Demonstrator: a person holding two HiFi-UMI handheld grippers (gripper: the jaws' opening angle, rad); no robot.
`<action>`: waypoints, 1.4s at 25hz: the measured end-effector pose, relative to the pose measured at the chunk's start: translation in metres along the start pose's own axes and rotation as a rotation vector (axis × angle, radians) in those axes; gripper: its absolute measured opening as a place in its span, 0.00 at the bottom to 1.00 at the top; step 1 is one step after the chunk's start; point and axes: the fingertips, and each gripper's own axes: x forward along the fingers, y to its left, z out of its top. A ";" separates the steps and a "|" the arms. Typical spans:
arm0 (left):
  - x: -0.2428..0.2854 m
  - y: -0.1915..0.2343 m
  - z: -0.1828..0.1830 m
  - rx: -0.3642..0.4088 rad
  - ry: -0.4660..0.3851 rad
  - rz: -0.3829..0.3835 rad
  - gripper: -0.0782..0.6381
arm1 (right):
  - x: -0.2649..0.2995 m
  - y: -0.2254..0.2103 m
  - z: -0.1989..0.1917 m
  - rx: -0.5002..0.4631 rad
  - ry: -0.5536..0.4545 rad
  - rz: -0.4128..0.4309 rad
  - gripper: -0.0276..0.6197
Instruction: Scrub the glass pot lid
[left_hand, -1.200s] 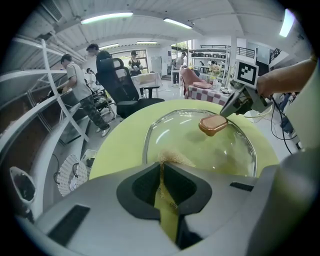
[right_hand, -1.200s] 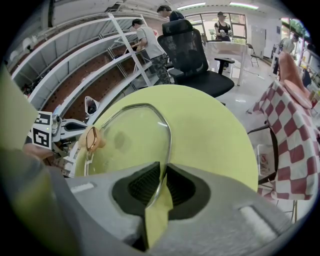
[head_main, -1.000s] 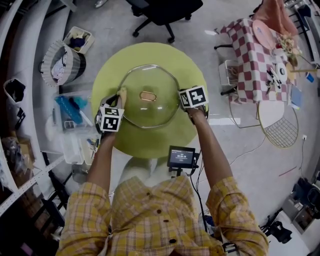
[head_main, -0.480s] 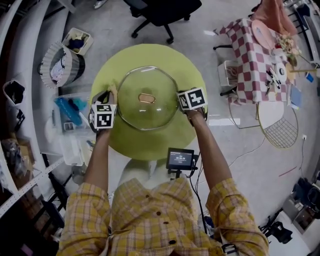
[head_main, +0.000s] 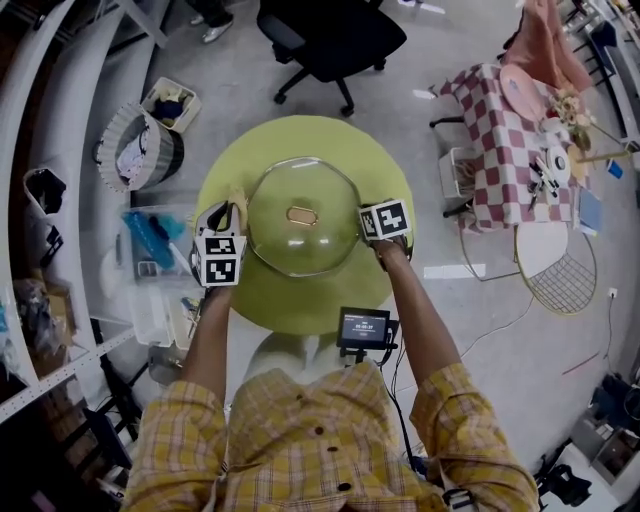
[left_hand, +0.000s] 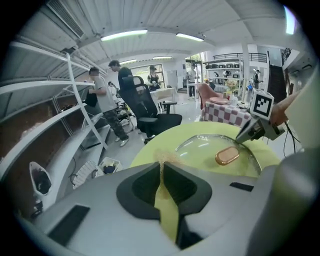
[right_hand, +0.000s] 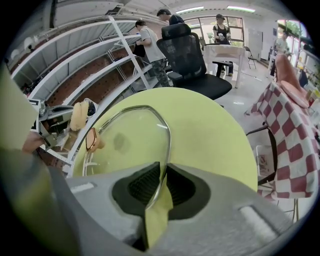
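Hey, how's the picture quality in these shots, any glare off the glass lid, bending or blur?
Head view: evenly lit, sharp, white shelving bowed at the left edge. Left gripper view: heavy fisheye, dark corners, pale light streaks on the clear glass pot lid, near foreground soft. Right gripper view: same fisheye, a small glint on the lid's rim, tan scrub pad slightly soft.

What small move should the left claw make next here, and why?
Probably sweep the left claw toward the handle, so its tan scrubber runs across the glass lid. The right claw is shut on the lid's right rim, steadying it on the green table, while the scrubber sits only at the lid's left edge, with most of the glass beyond it.
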 end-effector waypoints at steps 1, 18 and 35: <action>-0.006 0.001 0.004 -0.007 -0.013 0.007 0.15 | -0.001 0.000 0.001 -0.006 -0.002 -0.005 0.10; -0.076 0.001 0.010 -0.056 -0.117 0.045 0.15 | -0.089 0.028 0.018 0.010 -0.288 -0.005 0.04; -0.173 -0.021 0.059 -0.232 -0.349 0.001 0.15 | -0.258 0.118 0.072 -0.063 -0.754 0.053 0.04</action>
